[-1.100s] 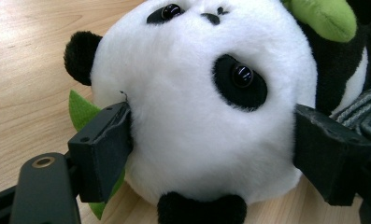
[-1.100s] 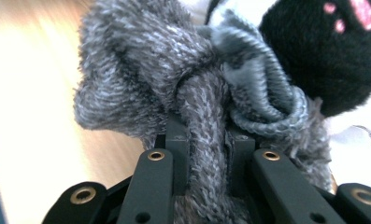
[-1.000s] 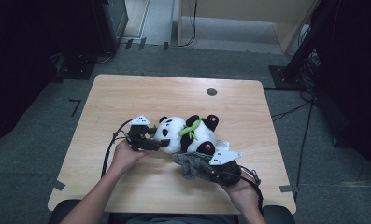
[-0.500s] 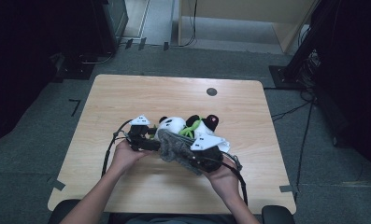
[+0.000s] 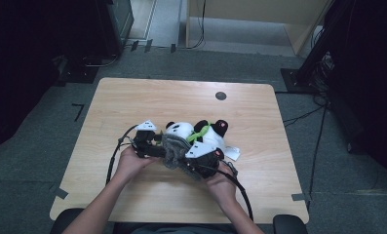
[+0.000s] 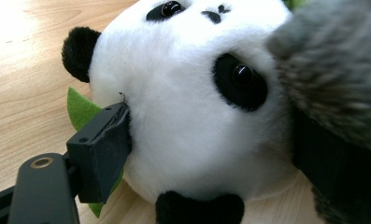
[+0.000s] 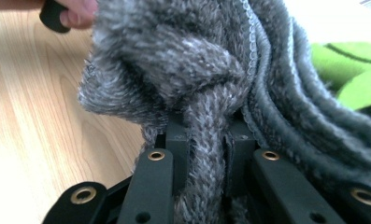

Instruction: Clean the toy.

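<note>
**Grey knit cloth brought against a plush panda's head**

A toy panda lay on its side near the middle of the wooden table, its white head toward the person's left and its black limbs toward the right. A green ribbon crossed its neck, and a green leaf-shaped piece stuck out from under the head in the left gripper view. A small white tag lay on the tabletop just beside the body.

A fuzzy grey knitted cloth sat bunched against the near side of the panda's head, between the two tools. In the right gripper view the cloth rose as a thick twisted fold from between the black jaws, which were clamped tight on it, the pads pressing the knit from both sides. The right gripper lay low over the table at the panda's near side, held from below by the right hand.

The left gripper stood with its jaws wide apart around the panda's head: one pad pressed into the white plush at the cheek, while the other jaw was hidden behind the grey cloth, so the head appeared held between them. The left hand gripped that tool from behind, its black cable looping over the wood.

Farther off, a dark round grommet sat in the table's far part.
</note>
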A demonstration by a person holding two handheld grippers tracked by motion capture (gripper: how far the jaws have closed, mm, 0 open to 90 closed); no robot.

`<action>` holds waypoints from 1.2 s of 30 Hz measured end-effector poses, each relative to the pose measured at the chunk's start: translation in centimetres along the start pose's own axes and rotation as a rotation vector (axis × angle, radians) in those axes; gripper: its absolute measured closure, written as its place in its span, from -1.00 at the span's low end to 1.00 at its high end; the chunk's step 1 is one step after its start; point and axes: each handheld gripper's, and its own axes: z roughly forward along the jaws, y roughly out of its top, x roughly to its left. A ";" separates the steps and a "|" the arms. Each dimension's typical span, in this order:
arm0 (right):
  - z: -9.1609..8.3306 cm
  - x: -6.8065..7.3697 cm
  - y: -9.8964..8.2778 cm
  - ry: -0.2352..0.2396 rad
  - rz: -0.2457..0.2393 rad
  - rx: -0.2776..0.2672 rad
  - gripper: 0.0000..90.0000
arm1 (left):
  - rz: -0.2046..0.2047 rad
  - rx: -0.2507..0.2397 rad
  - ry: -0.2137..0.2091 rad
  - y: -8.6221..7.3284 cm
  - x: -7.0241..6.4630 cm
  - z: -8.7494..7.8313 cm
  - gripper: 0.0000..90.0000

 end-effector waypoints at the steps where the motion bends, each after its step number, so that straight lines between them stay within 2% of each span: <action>1: 0.0 0.1 -0.2 -0.001 -0.003 -0.001 0.72 | 0.002 0.000 0.002 0.0 0.0 0.0 -0.62; 8: -0.1 0.3 -1.2 0.004 -0.009 0.025 0.72 | 0.008 0.001 0.004 0.0 -0.1 0.1 -0.62; 13: -0.4 0.5 -2.0 0.000 -0.037 0.053 0.72 | 0.004 -0.001 0.002 0.0 0.0 0.1 -0.63; 21: -1.1 0.3 -3.1 0.020 -0.007 0.069 0.71 | 0.005 -0.002 0.002 0.0 0.0 0.1 -0.63; 30: -2.6 0.2 -3.8 0.003 -0.009 0.100 0.71 | 0.006 -0.003 0.003 0.0 0.0 0.1 -0.63; 36: -3.8 -0.3 -4.7 -0.003 0.001 0.127 0.71 | 0.005 -0.004 0.004 0.0 0.0 0.1 -0.63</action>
